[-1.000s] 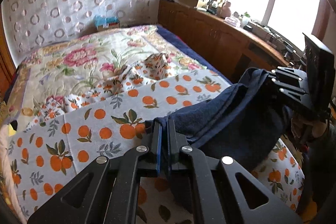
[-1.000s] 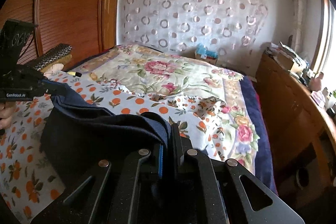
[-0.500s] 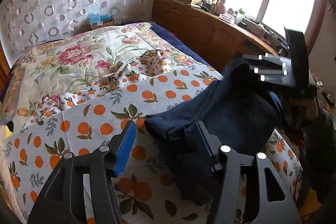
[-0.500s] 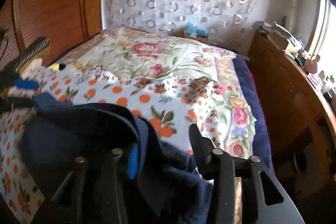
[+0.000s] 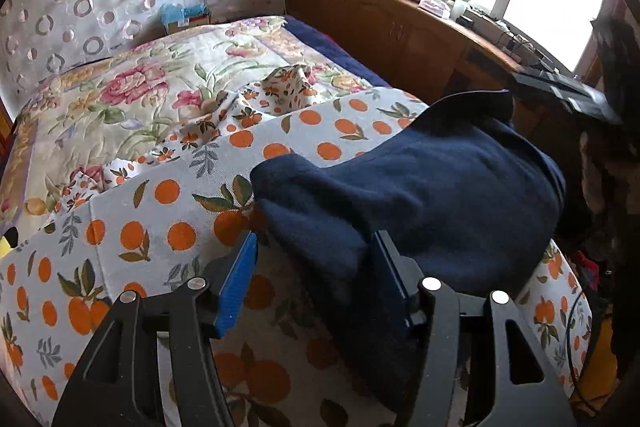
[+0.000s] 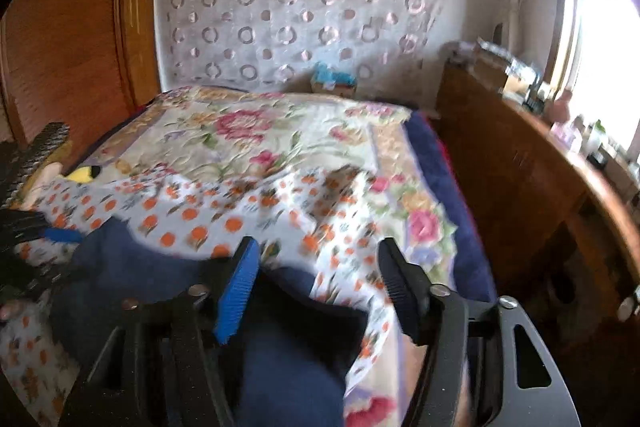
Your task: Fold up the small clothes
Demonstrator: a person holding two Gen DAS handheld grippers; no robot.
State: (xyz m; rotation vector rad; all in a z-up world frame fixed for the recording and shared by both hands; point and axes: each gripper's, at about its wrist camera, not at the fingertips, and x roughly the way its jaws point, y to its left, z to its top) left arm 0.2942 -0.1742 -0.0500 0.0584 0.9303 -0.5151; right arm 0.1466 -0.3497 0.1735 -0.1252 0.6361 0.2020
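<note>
A navy blue garment lies bunched on the orange-print cloth that covers the near end of the bed. My left gripper stands open low over the garment's near left edge; a fold of it lies between the jaws, and the pads do not press it. In the right wrist view the garment lies under and between the jaws of my right gripper, which are opening and hold nothing. That gripper shows dark and blurred past the garment's far corner. The left gripper appears at the left edge.
A floral quilt covers the rest of the bed. A long wooden cabinet with clutter on top runs under the window on the right. A blue box sits by the ring-patterned curtain. A wooden wardrobe stands left of the bed.
Both grippers were shut on the navy garment's corners and have opened. The garment has dropped onto the orange-print cloth. The right gripper has lifted away; the left has sunk a little.
</note>
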